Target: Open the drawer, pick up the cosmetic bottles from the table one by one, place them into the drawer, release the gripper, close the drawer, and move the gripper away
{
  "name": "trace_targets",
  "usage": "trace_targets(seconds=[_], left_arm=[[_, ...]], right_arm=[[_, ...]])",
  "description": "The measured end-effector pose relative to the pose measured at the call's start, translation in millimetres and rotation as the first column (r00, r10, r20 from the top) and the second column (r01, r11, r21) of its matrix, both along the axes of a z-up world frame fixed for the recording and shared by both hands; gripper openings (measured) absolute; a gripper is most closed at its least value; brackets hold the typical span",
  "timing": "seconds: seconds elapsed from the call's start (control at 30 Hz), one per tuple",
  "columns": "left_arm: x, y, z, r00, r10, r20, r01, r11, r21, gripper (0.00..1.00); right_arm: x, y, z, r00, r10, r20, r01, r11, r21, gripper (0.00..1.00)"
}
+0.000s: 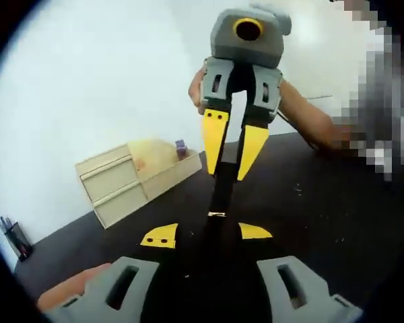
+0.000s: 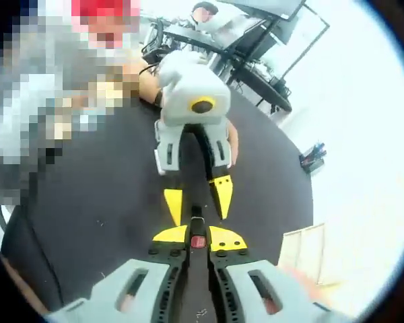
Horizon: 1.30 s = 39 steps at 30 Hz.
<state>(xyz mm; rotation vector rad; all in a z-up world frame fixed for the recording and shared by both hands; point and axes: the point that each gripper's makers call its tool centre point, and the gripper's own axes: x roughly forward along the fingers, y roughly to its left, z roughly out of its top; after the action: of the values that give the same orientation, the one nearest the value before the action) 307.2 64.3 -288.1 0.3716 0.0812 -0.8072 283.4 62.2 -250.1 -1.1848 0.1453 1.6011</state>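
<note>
While the right claw (image 1: pixel 227 173) is clamped on a slim black cosmetic bottle (image 1: pixel 222 192), holding it in the air above the black bench (image 1: pixel 323 215), the left claw (image 1: pixel 207 234) stands wide open, its yellow tips on either side of the bottle's near end without touching it.

The bottle looks light, stiff and glossy, so probably slippery. The plain barrel seems a better place to grip than the thin gold band (image 1: pixel 216 214) (likely a cap seam, which might twist or pull off).

Well apart, by the wall, sits a pale wooden drawer cabinet (image 1: pixel 114 182). Its top drawer (image 1: pixel 165 168) is pulled out, with a small purple item (image 1: pixel 181 146) inside that is too small to identify. A dark pen pot (image 1: pixel 17 239) stands further along the bench.

In the right gripper view the bottle is mostly buried between the closed jaws, with a red mark (image 2: pixel 198 241) showing. Its far end, its full length and any label are hard to make out. I cannot tell how deep the drawer is.
</note>
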Motion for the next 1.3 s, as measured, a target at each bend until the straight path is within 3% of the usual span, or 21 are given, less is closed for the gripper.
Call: trace_targets(seconds=[0.17,0.27,0.43,0.73,0.9,1.0,1.3], left_arm=[[-0.6,-1.3,-0.3,1.000,0.000,0.006,0.000,1.000,0.011,0.20],[5.2,6.3,-0.4,0.997,0.036,0.074,-0.041,0.997,0.072,0.13],[4.0,5.1,2.5,0.997,0.029,0.068,-0.033,0.998,0.054,0.09],[6.2,6.8,2.6,0.994,0.038,0.101,-0.048,0.994,0.101,0.07],[9.3,12.8,7.2,0.994,0.054,0.092,-0.061,0.995,0.077,0.06],[9.5,18.0,12.3,0.994,0.064,0.086,-0.069,0.996,0.060,0.06],[6.7,13.8,11.6,0.996,0.042,0.082,-0.047,0.997,0.059,0.06]], right_arm=[[-1.1,5.2,4.8,1.000,0.019,-0.004,-0.019,0.999,0.028,0.07],[-4.7,7.9,7.6,1.000,0.031,-0.001,-0.031,0.999,0.044,0.07],[-5.7,11.9,11.5,0.999,0.041,0.028,-0.043,0.997,0.061,0.07],[-0.8,13.6,14.4,0.998,0.064,0.011,-0.065,0.993,0.101,0.07],[6.5,14.1,17.7,0.999,0.047,-0.027,-0.043,0.989,0.141,0.12],[13.9,12.0,11.9,1.000,0.024,0.010,-0.025,0.993,0.115,0.12],[6.2,21.9,9.3,0.997,0.068,-0.031,-0.063,0.987,0.150,0.12]])
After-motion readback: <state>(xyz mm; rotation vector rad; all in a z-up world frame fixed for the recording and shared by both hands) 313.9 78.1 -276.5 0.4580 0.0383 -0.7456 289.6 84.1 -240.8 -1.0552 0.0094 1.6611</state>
